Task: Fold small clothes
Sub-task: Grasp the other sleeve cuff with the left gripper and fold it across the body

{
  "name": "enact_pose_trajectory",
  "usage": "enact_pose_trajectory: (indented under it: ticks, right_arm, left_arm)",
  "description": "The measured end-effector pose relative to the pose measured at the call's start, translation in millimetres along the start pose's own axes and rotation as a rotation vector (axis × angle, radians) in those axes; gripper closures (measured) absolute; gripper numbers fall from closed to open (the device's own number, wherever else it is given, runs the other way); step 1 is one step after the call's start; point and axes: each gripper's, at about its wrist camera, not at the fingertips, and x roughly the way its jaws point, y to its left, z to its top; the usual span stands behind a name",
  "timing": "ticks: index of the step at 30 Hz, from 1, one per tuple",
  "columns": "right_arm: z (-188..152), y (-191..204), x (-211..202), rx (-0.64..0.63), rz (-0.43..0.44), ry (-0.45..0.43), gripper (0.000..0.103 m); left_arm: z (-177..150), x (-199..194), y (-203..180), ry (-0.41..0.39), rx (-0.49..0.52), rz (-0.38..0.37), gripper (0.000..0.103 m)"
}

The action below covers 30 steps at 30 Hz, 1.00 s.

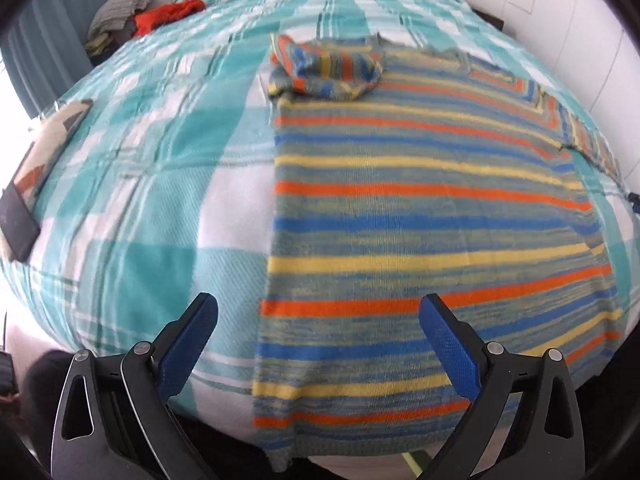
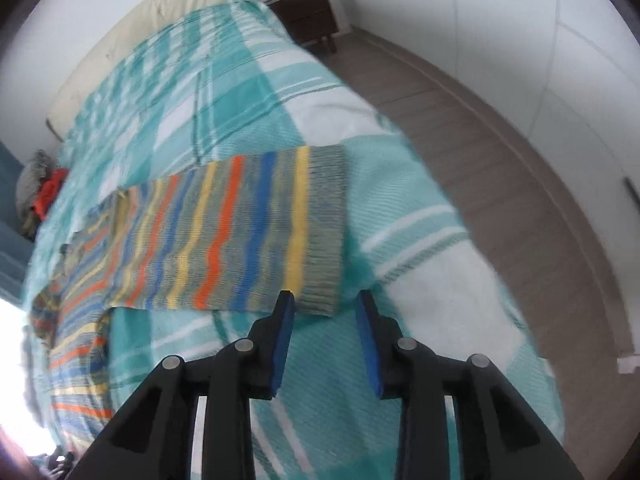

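While the striped sweater (image 1: 420,208) is lying flat on the bed's teal checked blanket (image 1: 160,168), I am holding the left gripper (image 1: 318,312) above its near hem with the fingers (image 1: 192,344) spread wide and pinching nothing; one pad is hanging over bare blanket, the other over the stripes, neither touching cloth. Beyond those fingers, one sleeve (image 1: 324,70) is lying folded in across the far shoulder. I am keeping the right gripper (image 2: 326,300) over the blanket just short of the other sleeve (image 2: 240,232), which is stretching straight out sideways. Its fingers (image 2: 284,336) are standing partly open, a narrow gap between the blue pads, the ribbed cuff (image 2: 326,232) lying just ahead of their tips, and they are gripping nothing.
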Motion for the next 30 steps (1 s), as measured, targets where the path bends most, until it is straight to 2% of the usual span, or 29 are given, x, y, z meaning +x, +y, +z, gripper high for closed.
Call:
enact_pose_trajectory:
  ticks: [3, 5, 7, 9, 12, 14, 15, 16, 17, 18, 21, 23, 25, 27, 30]
  right_arm:
    - [-18, 3, -28, -0.041, 0.022, -0.042, 0.068]
    - [-35, 13, -46, -0.071, 0.055, -0.063, 0.058]
    - [-55, 26, -59, -0.098, 0.101, -0.078, 0.056]
    - [-73, 41, -64, -0.114, 0.15, -0.088, 0.056]
    - [-97, 64, -63, -0.127, 0.205, -0.093, 0.056]
    - [-112, 76, -56, -0.16, 0.209, -0.088, 0.056]
    - [-117, 82, -51, -0.176, 0.203, -0.069, 0.056]
    - [-120, 87, -46, -0.189, 0.205, -0.049, 0.056]
    - [-122, 90, -45, -0.201, 0.21, -0.045, 0.056]
    - [-125, 93, -46, -0.218, 0.207, -0.051, 0.056]
    - [-127, 98, -51, -0.275, 0.193, -0.08, 0.055]
    - [-129, 98, -50, -0.282, 0.194, -0.076, 0.055]
    - [-129, 98, -48, -0.283, 0.196, -0.073, 0.055]
    - [-130, 100, -46, -0.288, 0.205, -0.068, 0.055]
    - [-130, 105, -41, -0.299, 0.21, -0.052, 0.055]
  left_arm:
    - [44, -17, 0, -0.101, 0.053, -0.012, 0.002]
    - [79, -15, -17, -0.148, 0.161, -0.005, 0.002]
    - [110, 1, -39, -0.166, 0.287, 0.012, 0.002]
    - [137, 34, -55, -0.118, 0.339, 0.025, 0.004]
    - [164, 98, -61, 0.043, 0.32, 0.02, 0.031]
    - [169, 130, -62, 0.09, 0.305, 0.062, 0.033]
    - [168, 140, -60, 0.095, 0.289, 0.078, 0.045]
    - [170, 146, -55, 0.09, 0.257, 0.071, 0.078]
    - [172, 146, -49, 0.084, 0.216, 0.06, 0.099]
    - [174, 141, -41, 0.074, 0.162, 0.041, 0.099]
    - [174, 100, 7, -0.04, -0.032, -0.04, 0.099]
    - [169, 80, 59, -0.082, -0.206, -0.063, 0.098]
    - [154, 75, 123, -0.087, -0.409, -0.067, 0.097]
    - [132, 82, 181, -0.06, -0.563, -0.035, 0.096]
    - [92, 92, 236, -0.013, -0.701, 0.06, 0.098]
